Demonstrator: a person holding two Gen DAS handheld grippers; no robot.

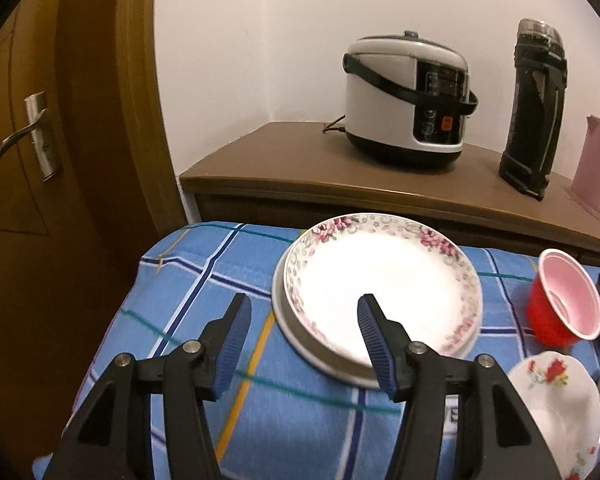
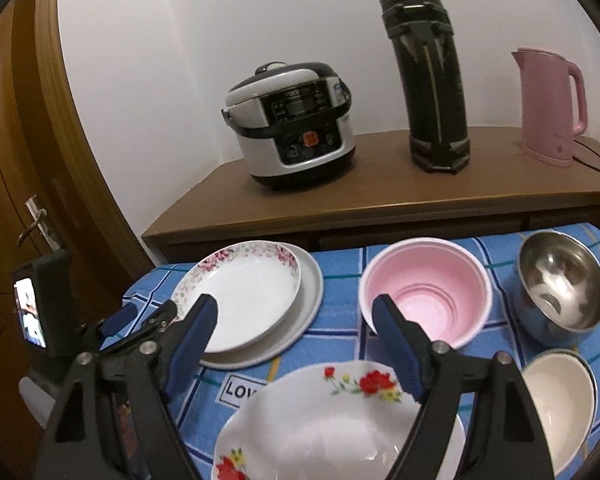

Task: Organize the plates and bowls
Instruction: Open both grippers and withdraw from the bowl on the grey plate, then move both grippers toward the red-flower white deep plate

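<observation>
A floral-rimmed plate [image 1: 380, 276] [image 2: 244, 296] rests on a larger plain white plate [image 1: 320, 360] [image 2: 304, 316] on the blue checked cloth. My left gripper [image 1: 304, 308] hangs open above the stack's near edge, nothing between its fingers. A red bowl with pink inside [image 1: 560, 300] [image 2: 424, 292] stands to the right. Nearest me lies a white plate with red flowers [image 1: 556, 400] [image 2: 340, 412], under my open, empty right gripper [image 2: 296, 316]. A steel bowl [image 2: 560, 284] and a cream-lined bowl [image 2: 556, 400] sit at the right.
Behind the cloth stands a brown cabinet [image 2: 380, 196] with a rice cooker [image 2: 292, 124], a black thermos [image 2: 432, 80] and a pink kettle [image 2: 552, 108]. A wooden door [image 1: 40, 140] is at the left. The left gripper's body with a phone [image 2: 32, 312] shows at left.
</observation>
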